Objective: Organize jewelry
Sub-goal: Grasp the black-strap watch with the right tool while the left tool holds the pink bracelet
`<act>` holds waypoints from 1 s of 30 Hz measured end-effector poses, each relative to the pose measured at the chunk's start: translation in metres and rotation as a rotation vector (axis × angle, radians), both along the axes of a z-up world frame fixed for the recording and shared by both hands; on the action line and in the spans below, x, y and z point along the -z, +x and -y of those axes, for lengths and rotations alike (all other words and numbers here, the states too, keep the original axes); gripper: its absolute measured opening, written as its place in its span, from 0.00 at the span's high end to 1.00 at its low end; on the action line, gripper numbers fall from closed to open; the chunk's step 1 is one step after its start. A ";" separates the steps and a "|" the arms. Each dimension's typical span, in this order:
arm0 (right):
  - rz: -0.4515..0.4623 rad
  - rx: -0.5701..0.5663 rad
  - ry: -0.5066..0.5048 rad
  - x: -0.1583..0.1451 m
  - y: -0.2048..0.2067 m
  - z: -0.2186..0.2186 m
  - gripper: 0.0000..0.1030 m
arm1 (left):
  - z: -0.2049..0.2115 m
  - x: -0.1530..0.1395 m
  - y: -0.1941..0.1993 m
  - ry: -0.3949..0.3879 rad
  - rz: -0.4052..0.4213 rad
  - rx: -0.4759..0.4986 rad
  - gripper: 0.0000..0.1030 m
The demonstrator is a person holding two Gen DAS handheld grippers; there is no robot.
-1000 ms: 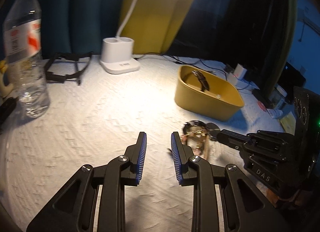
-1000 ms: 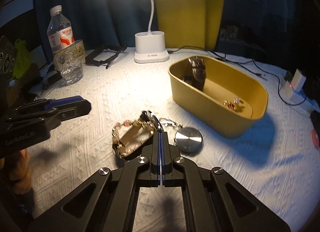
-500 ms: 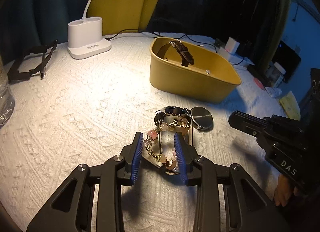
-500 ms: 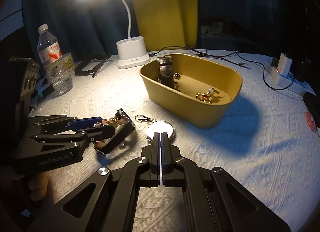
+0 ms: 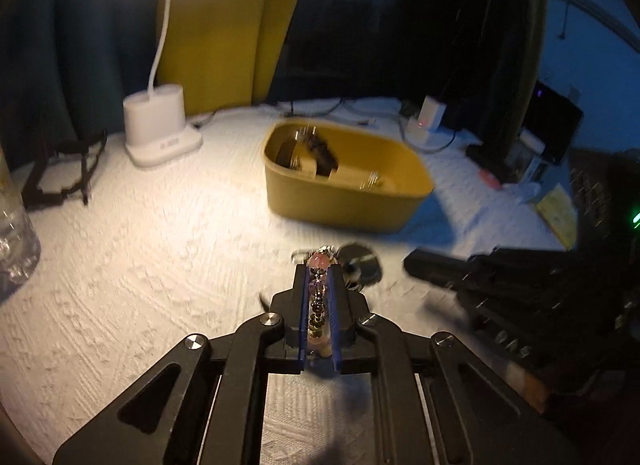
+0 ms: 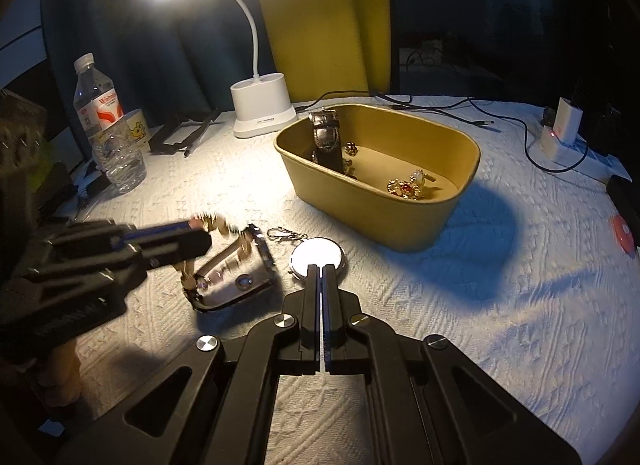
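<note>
A white-clothed table [image 6: 460,305] under lamp light, with bare cloth open to the right of the yellow bin [image 6: 404,225] and in the foreground, while cables and a charger crowd the far right edge. The bin sits mid-table, holding a dark-strapped watch [image 6: 326,137] propped against its wall and gold pieces [image 6: 406,187] on its floor. The left tool [image 5: 319,285] is closing its blue pads on a beaded bracelet [image 5: 318,305] — the beads run between them, and the bracelet's lower loop [image 6: 232,289] hangs to the cloth just left of a round pocket watch [image 6: 318,259]. The right tool [image 6: 321,277] is clenched on nothing, its tips over the pocket watch's near rim. Half a second earlier the left tool's pads stood apart on either side of the bracelet as it lay flat; now they pinch it, and the left view has swung, blurring the bin and cloth. The water bottle [image 6: 108,133] is cut off in the left view; whether the bracelet's loop has cleared the cloth is hard to tell.
</note>
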State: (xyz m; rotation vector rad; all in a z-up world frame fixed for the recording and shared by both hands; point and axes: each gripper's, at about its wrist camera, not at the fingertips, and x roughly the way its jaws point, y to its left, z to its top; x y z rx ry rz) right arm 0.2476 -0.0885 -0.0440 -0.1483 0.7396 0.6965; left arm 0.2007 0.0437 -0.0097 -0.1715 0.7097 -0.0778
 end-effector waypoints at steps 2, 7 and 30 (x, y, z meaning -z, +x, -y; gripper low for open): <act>0.001 -0.003 -0.007 0.000 -0.002 -0.003 0.99 | 0.000 -0.009 -0.004 0.004 0.032 -0.006 0.91; -0.001 -0.020 -0.019 -0.001 -0.006 -0.012 0.99 | -0.013 -0.021 -0.017 0.002 0.076 -0.043 0.91; 0.016 -0.094 -0.089 0.013 0.012 -0.055 0.72 | -0.070 -0.015 -0.047 -0.029 0.066 -0.185 0.90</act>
